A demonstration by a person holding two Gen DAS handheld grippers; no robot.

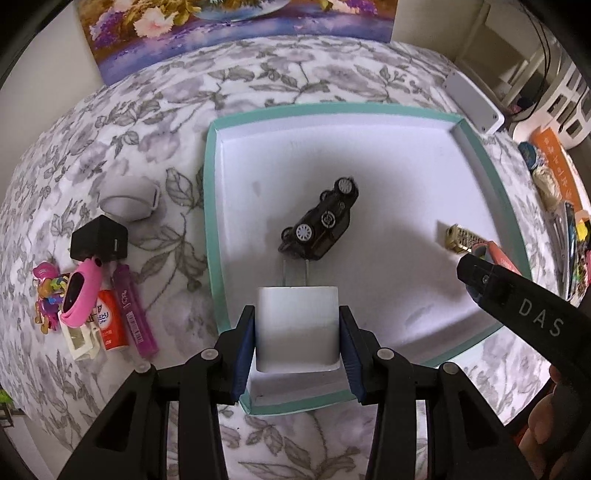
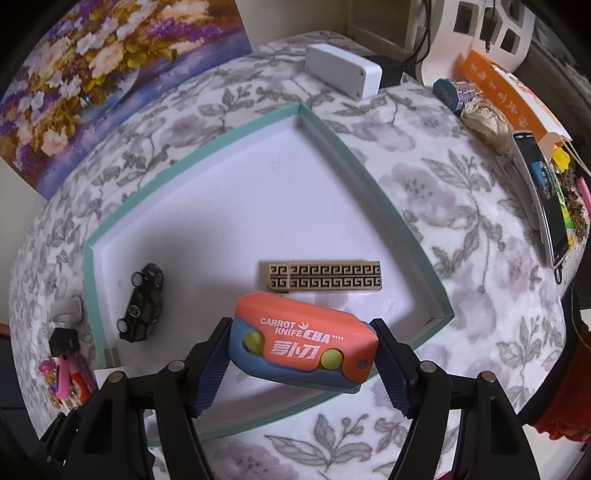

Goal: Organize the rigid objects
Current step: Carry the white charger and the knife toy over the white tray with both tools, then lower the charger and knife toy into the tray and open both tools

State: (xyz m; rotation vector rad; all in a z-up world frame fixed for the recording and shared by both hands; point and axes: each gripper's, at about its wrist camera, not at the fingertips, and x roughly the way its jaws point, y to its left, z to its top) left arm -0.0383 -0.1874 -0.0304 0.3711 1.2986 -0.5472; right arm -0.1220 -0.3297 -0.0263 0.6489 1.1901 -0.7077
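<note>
A white tray with a teal rim [image 1: 369,110] lies on the floral cloth. My left gripper [image 1: 297,314] is shut on a white plug charger [image 1: 297,332], prongs pointing forward, held over the tray's near left part. Inside the tray a black toy car [image 1: 321,221] lies on its side, with a gold patterned lighter [image 1: 456,238] to its right. My right gripper [image 2: 301,354] is shut on an orange and blue carrot knife toy [image 2: 306,339], over the tray's near edge, just short of the gold lighter [image 2: 325,277]. The car [image 2: 142,302] is at the left of the right wrist view.
Left of the tray lie a grey pouch [image 1: 127,197], a black cube adapter [image 1: 99,240], a pink watch [image 1: 79,291] and a purple tube [image 1: 133,310]. A white box [image 2: 343,70] sits behind the tray, a phone [image 2: 546,199] at the right. A flower painting [image 1: 236,29] leans at the back.
</note>
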